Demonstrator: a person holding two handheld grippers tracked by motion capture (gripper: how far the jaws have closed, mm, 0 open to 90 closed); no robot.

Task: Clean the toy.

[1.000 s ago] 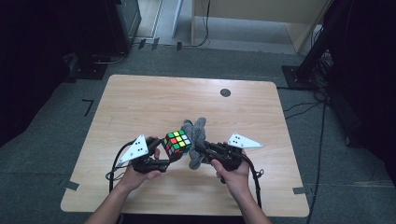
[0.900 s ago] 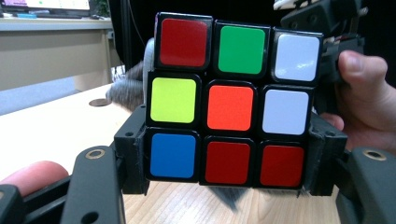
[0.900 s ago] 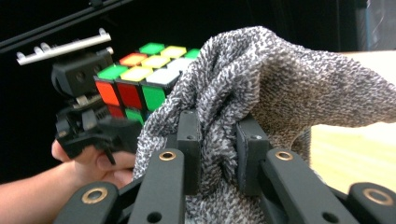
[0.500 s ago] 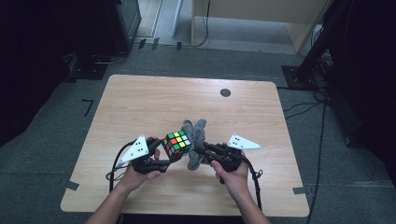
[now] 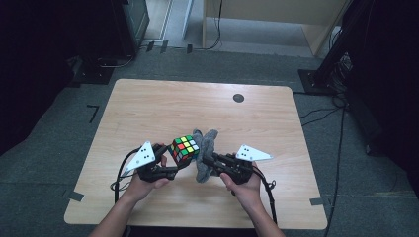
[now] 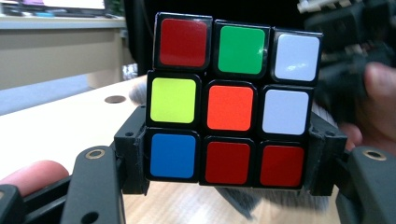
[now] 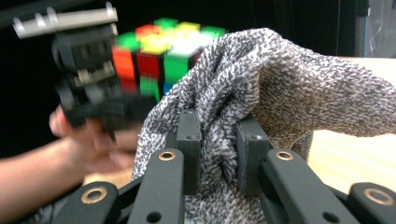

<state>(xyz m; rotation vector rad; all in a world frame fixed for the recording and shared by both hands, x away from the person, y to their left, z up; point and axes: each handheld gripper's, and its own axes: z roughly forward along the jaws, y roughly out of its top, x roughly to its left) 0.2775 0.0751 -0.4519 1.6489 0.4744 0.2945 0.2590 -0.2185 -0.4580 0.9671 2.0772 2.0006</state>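
Note:
A colourful puzzle cube (image 5: 184, 149) is held above the wooden table (image 5: 148, 108), near its front middle. My left gripper (image 5: 174, 159) is shut on the cube (image 6: 229, 102), its black pads pressing the cube's two lower sides. A grey knitted cloth (image 5: 205, 154) hangs right beside the cube, touching its right face. My right gripper (image 5: 207, 160) is shut on the cloth (image 7: 261, 93), a bunched fold pinched between its pads. In the right gripper view the cube (image 7: 159, 51) and the other gripper sit blurred behind the cloth.
A small dark round hole (image 5: 238, 98) marks the table's far right part. Cables (image 5: 271, 197) trail from both grippers over the front edge. Dark stands and furniture surround the table on the carpet.

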